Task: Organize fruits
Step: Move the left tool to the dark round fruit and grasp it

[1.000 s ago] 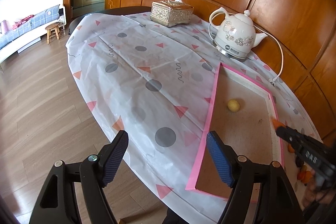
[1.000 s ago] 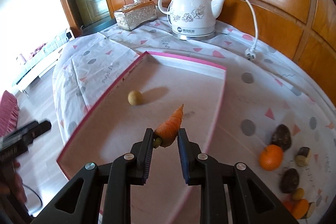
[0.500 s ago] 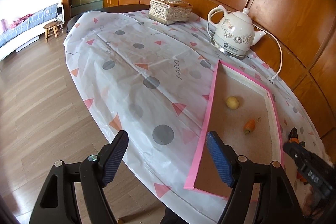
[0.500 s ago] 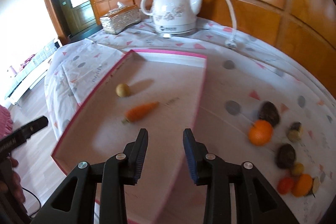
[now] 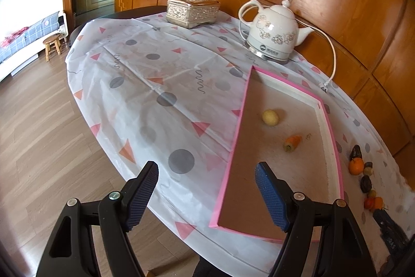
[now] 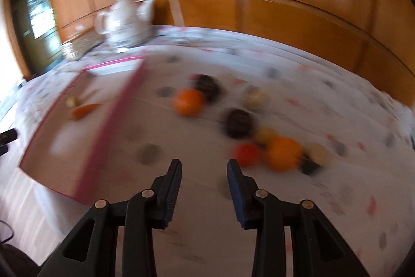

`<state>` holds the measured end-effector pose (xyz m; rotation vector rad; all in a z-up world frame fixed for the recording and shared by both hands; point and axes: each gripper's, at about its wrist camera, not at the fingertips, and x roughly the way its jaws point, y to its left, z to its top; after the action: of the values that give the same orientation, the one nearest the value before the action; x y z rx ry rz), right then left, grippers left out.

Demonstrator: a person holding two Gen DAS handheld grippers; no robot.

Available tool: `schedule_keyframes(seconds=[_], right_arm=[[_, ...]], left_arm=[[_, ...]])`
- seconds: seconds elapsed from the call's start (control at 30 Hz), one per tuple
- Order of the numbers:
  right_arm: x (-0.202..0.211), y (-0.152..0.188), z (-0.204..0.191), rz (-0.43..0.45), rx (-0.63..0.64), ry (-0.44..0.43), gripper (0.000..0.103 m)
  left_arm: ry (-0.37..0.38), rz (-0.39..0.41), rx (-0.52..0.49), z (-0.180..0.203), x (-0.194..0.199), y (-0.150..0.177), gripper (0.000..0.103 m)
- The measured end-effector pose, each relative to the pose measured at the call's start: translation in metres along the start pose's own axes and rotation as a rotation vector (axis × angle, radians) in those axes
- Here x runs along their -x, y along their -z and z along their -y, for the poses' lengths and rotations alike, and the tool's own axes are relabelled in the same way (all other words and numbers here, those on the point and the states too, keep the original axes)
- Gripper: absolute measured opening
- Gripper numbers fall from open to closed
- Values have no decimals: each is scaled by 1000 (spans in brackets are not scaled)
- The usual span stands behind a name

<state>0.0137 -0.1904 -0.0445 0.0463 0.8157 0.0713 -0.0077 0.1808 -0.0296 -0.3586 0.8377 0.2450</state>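
A pink-rimmed tray (image 5: 234, 147) lies on the patterned tablecloth with a small carrot (image 5: 292, 142) and a round yellow fruit (image 5: 270, 117) in it. My left gripper (image 5: 206, 168) hangs open and empty above the tray's near-left corner. In the blurred right wrist view, my right gripper (image 6: 204, 165) is open with nothing between its fingers, over bare cloth to the right of the tray (image 6: 114, 116). Ahead of it lie loose fruits: an orange (image 6: 188, 101), a second orange (image 6: 284, 152), a red fruit (image 6: 247, 153) and dark ones (image 6: 238, 122). The carrot (image 6: 83, 110) shows at the left.
A white kettle (image 5: 272, 35) with its cord stands behind the tray, and a silver tissue box (image 5: 193, 8) sits at the far end. Wood panelling runs along the table's far side. The table edge and the floor lie to the left.
My right gripper has let go of the carrot, which now lies in the tray, and has swung right towards the loose fruits. The left gripper has stayed put.
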Motion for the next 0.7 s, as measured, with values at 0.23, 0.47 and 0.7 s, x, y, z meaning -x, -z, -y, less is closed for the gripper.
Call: schedule_keyframes(seconds=[0.23,0.47,0.7], right_arm=[[13,21,82,12,-171,185,37],[24,44,145,14,-308,329,37],[31,61,190,9,-418,434,37]], left_arm=[[31,1,-69,21,2,0,77],[63,3,-142,44,5,0,77],[120,0,-236,71,9,2,77]])
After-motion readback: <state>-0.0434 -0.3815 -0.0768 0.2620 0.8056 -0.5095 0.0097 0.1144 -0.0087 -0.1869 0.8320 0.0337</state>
